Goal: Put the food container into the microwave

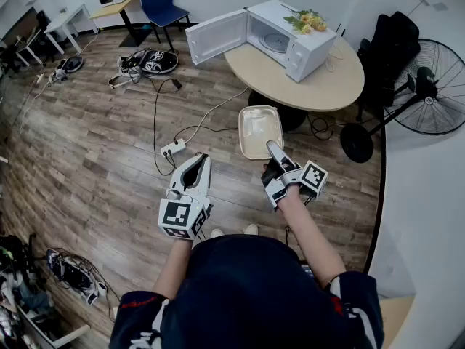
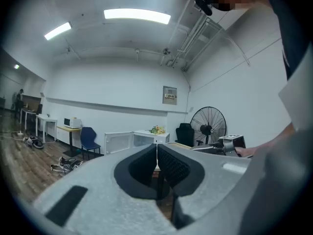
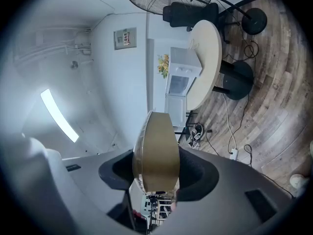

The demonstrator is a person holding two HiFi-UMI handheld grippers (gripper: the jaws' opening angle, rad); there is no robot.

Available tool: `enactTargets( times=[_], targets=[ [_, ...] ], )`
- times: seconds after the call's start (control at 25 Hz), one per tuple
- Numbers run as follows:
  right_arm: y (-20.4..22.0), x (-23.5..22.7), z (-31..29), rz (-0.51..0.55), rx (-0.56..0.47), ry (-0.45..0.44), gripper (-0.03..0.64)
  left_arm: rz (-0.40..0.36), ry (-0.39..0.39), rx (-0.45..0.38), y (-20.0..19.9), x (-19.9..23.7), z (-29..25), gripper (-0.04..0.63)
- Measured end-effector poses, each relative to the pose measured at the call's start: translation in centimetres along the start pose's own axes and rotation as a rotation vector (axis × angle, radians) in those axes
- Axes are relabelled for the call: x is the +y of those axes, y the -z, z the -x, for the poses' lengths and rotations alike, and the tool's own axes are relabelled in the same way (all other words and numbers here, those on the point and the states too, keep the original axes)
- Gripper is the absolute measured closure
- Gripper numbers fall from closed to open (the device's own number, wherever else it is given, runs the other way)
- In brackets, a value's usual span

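Right gripper point(image 1: 273, 150) clamped on food container point(image 1: 257, 128); left gripper point(image 1: 195, 163) jaws together, empty. Carry level, square to open microwave point(image 1: 294, 41); grip looks edge-only, so move slowly.

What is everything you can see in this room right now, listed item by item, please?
microwave: one, white, door open, on the table.
table: one, beige, round, upper right.
flowers: one bunch, yellow, atop the microwave.
food container: one, beige, above the floor, short of the table.
fan: one, black, floor at right.
chair: one, blue, far wall.
power strip: one, white, on the floor.
left gripper: one, grey, jaws together, empty.
right gripper: one, grey, shut on the food container.
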State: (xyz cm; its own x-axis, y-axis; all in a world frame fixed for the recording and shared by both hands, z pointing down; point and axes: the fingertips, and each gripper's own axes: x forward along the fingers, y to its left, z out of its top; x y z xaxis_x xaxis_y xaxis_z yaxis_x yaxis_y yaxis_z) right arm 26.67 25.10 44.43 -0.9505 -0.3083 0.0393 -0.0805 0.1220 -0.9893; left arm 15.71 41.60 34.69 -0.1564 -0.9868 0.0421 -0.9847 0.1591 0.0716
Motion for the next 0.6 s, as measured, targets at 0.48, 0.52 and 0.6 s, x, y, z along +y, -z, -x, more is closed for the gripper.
enactTargets(
  times=[0.48,0.52,0.6],
  targets=[
    [-1.9,-0.6,0.8,-0.042,0.012,-0.013,0.396,0.006,0.016,0.017,0.4,-1.9,-2.1,0.574],
    [-2.1,-0.7,0.9,-0.043,0.013,-0.015,0.396,0.005,0.018,0.022,0.4,-2.1,-2.4,0.574],
    [-2.7,-0.8,1.1,-0.041,0.015,-0.018,0.396,0.001,0.024,0.030,0.5,-2.8,-3.1,0.574]
  ],
)
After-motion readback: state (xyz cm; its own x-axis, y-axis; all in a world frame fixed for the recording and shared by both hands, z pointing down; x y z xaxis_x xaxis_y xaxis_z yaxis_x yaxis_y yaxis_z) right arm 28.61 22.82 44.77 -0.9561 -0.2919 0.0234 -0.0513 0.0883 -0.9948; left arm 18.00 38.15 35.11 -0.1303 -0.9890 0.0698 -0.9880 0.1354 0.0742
